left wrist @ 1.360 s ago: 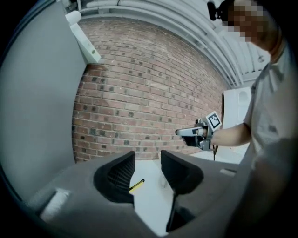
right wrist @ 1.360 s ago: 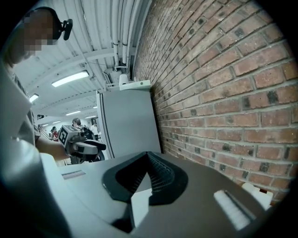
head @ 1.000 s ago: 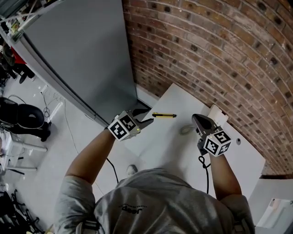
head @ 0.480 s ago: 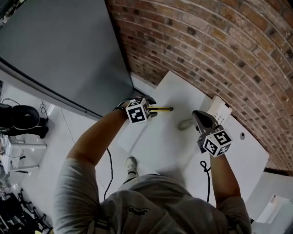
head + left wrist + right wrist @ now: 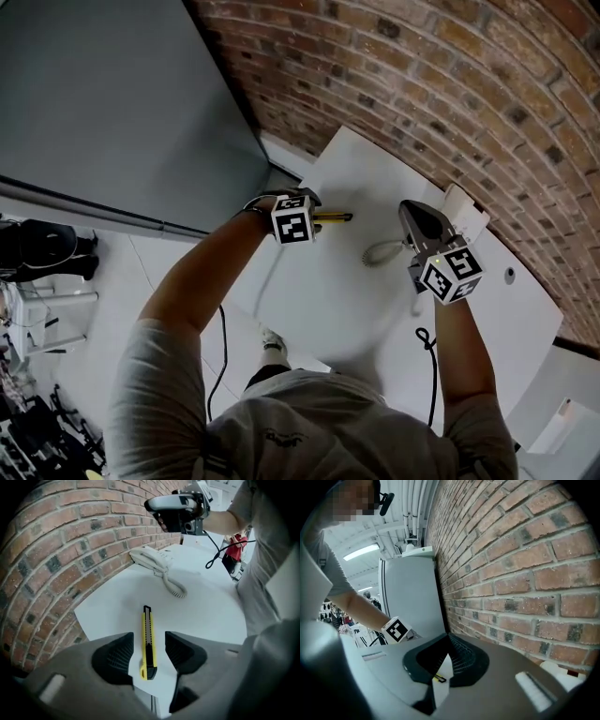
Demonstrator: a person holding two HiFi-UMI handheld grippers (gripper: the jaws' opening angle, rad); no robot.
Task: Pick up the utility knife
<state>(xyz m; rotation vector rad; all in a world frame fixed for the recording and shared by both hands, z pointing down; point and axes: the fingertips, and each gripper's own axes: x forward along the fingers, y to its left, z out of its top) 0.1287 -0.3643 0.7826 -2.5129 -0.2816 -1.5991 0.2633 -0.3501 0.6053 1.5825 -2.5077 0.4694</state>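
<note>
**Yellow utility knife [image 5: 148, 644] lies between the wide jaws of the left gripper [image 5: 148, 637], not yet held**

Yellow with a black slider and a black butt, the utility knife lies flat on the white table [image 5: 211, 616]. It is at the far left of the table as the head view shows it, with its butt just beside the table's edge.

We judge 3 things could spoil the pick:
1. The body is thin and lies flat. If the pads [image 5: 115, 656] close too high, they could meet above it or only skim its top edge.
2. The jaws stand over the butt end. A grip that far back leaves most of the length hanging forward, so the knife could swing down once lifted.
3. The table's edge is close. A pad that lands on the knife instead of beside it could push it off.

In the left gripper view the knife runs straight along the gripper's own line. Its butt is near and its tip points far, toward the white telephone [image 5: 147, 557] by the brick wall [image 5: 70, 536]. The jaws have just been opening and now stand about as wide as they go, 1 on each side of the butt end. Each pad shows a clear gap to the body, so the left gripper has hold of nothing.

The right gripper [image 5: 448, 639] hangs well apart to the right, above the table. Its jaws meet at the tips and it is empty.
</note>
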